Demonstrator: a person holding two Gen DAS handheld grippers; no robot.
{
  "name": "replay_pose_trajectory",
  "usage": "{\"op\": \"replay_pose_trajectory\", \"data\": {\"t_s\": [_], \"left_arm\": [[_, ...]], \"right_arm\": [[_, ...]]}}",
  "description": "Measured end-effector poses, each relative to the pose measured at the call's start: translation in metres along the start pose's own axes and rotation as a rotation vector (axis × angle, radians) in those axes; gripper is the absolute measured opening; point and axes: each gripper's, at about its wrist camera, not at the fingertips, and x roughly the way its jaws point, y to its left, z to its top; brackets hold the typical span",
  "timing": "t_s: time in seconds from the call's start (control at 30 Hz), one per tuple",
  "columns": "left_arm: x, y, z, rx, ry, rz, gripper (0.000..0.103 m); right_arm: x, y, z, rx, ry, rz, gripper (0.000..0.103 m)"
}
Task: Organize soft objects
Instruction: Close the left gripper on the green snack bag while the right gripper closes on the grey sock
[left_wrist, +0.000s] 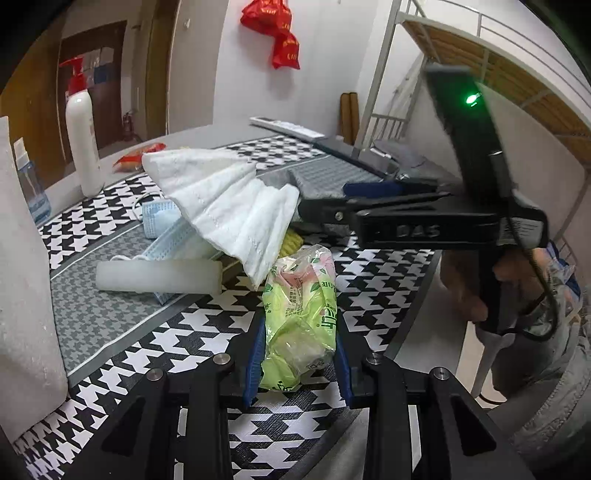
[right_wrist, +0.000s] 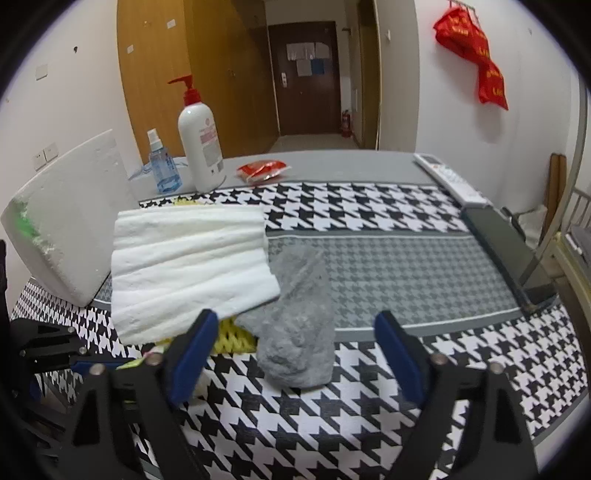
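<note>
A light green tissue packet (left_wrist: 299, 317) lies on the houndstooth mat (left_wrist: 207, 321), and my left gripper (left_wrist: 298, 363) has its blue pads pressed against both sides of it. In the right wrist view a grey fuzzy sock (right_wrist: 295, 339) lies between the spread fingers of my right gripper (right_wrist: 295, 349); the pads stand clear of it, so it is open. A folded white towel (right_wrist: 188, 266) rests just left of the sock, over a yellow knitted piece (right_wrist: 236, 338). The left wrist view shows the right gripper (left_wrist: 325, 201) from the side, reaching under the towel (left_wrist: 229, 206). Blue face masks (left_wrist: 162, 221) lie beyond.
A white foam roll (left_wrist: 159, 275) lies by the masks. A white foam board (right_wrist: 70, 221) leans at the left. At the back stand a pump bottle (right_wrist: 201, 147), a spray bottle (right_wrist: 162, 166), a red packet (right_wrist: 262, 170) and a remote (right_wrist: 450, 177). A dark slab (right_wrist: 506, 251) lies at the right edge.
</note>
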Motion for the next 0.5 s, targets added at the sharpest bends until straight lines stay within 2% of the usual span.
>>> {"op": "replay_pose_trajectory", "data": {"t_s": [0.1,0.17,0.23,0.3,0.37,0.5], "left_arm": [[-0.002,0.002,-0.002,-0.008,0.0,-0.011,0.035],[-0.001,0.003,0.0,-0.02,0.005,-0.015,0.034],[-0.001,0.005,0.0,-0.033,0.005,-0.02,0.034],[-0.003,0.01,0.0,-0.044,-0.001,-0.023,0.034],[-0.006,0.015,-0.001,-0.051,-0.012,-0.024,0.034],[-0.007,0.017,0.0,-0.052,-0.024,-0.026,0.034]], "right_arm": [[0.005,-0.003,-0.002,0.016,0.03,0.006,0.066],[0.007,-0.004,-0.003,0.025,0.041,0.011,0.055],[0.007,-0.004,-0.005,0.033,0.049,0.026,0.049],[0.007,-0.005,-0.007,0.049,0.058,0.025,0.038],[0.007,-0.007,-0.009,0.056,0.058,0.031,0.021],[0.001,-0.008,-0.012,0.079,0.04,0.046,0.015]]}}
